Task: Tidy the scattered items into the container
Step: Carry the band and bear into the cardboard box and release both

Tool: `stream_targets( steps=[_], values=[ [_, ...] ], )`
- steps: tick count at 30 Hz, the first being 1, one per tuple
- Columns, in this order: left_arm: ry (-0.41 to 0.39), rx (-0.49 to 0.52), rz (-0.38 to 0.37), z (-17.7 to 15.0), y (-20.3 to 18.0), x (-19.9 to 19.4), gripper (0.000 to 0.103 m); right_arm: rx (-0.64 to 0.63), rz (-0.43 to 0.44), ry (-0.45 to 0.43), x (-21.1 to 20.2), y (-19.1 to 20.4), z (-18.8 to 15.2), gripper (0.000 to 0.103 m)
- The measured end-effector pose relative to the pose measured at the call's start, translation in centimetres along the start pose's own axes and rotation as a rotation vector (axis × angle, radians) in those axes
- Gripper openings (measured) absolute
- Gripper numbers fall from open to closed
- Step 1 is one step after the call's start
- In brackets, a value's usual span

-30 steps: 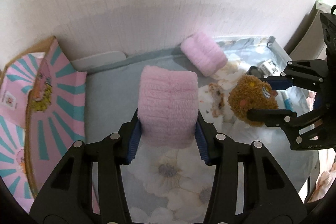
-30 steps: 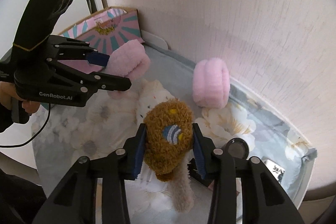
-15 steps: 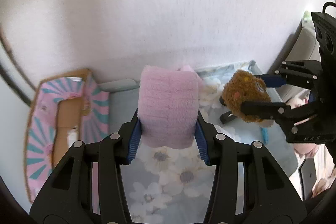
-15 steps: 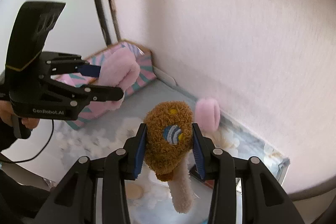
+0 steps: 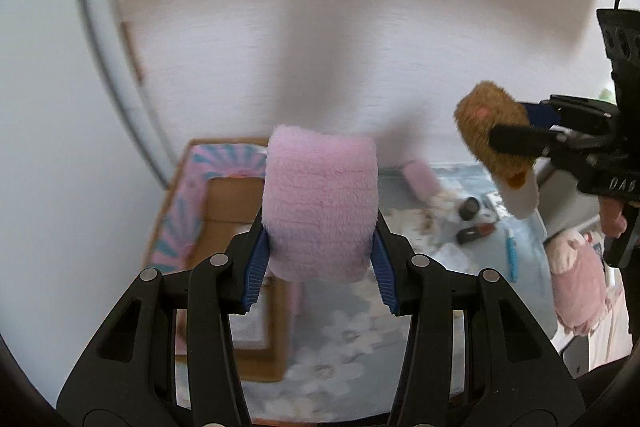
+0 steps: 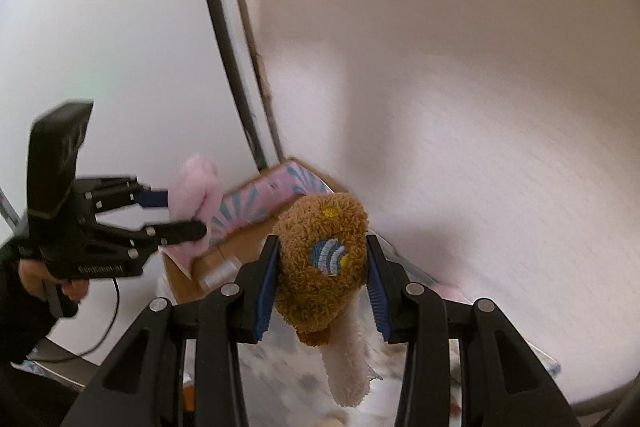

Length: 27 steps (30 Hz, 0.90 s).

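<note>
Pale pink wall [image 5: 360, 27] fills the background of both wrist views, with a white panel and a dark curved strip to its left. Below lies a surface covered by a blue-grey floral cloth [image 5: 344, 343]; whether it is a bed or a desk cannot be told.

The left gripper [image 5: 320, 223] has its jaws pinching a fluffy pink roll [image 5: 320, 203], the blue pads pressed against both its sides. It is held in the air, above and just in front of an open cardboard box [image 5: 180, 211] with pink and teal striped flaps, which sits below and to the left of the jaws. In the right wrist view the same roll [image 6: 192, 203] shows between the left gripper's fingers, over the box's flap [image 6: 260, 203].

The right gripper [image 6: 320, 267] has its jaws pinching a brown curly plush toy [image 6: 320, 267] with a blue and white stitched patch; a cream plush part hangs below the jaws. From the left wrist view this toy [image 5: 492, 131] is raised high, to the right of the left jaws.

On the cloth beyond the left jaws, well apart, lie a second pink roll [image 5: 420, 177], some small dark items [image 5: 472, 223] too blurred to identify, and a blue pen-like stick [image 5: 511, 255]. A pink cushion [image 5: 580, 291] sits at the far right.

A person's hand [image 6: 60, 283] grips the left gripper's handle.
</note>
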<state>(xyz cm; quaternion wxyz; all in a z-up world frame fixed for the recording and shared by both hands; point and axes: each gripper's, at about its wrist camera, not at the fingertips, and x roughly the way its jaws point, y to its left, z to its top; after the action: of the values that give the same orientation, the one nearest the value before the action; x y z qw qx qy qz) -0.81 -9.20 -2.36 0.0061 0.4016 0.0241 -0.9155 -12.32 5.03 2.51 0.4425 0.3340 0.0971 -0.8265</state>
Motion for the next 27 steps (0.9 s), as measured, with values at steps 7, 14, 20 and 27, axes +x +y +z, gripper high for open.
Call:
stream_targets(
  steps=[7,14,20,27],
  values=[
    [0.019,-0.051,0.080,-0.8,5.7,-0.8,0.043,0.007,0.075,-0.005,5.3,4.0,5.2,0.037],
    [0.069,-0.115,0.107,-2.6,10.6,1.7,0.043,0.076,0.116,0.062,13.7,7.8,8.0,0.037],
    [0.132,-0.121,0.094,-5.1,12.2,5.3,0.043,0.153,0.102,0.152,20.9,8.8,7.2,0.037],
    [0.200,-0.095,0.084,-6.8,12.7,8.5,0.043,0.213,0.105,0.225,25.5,7.5,5.5,0.037]
  ],
)
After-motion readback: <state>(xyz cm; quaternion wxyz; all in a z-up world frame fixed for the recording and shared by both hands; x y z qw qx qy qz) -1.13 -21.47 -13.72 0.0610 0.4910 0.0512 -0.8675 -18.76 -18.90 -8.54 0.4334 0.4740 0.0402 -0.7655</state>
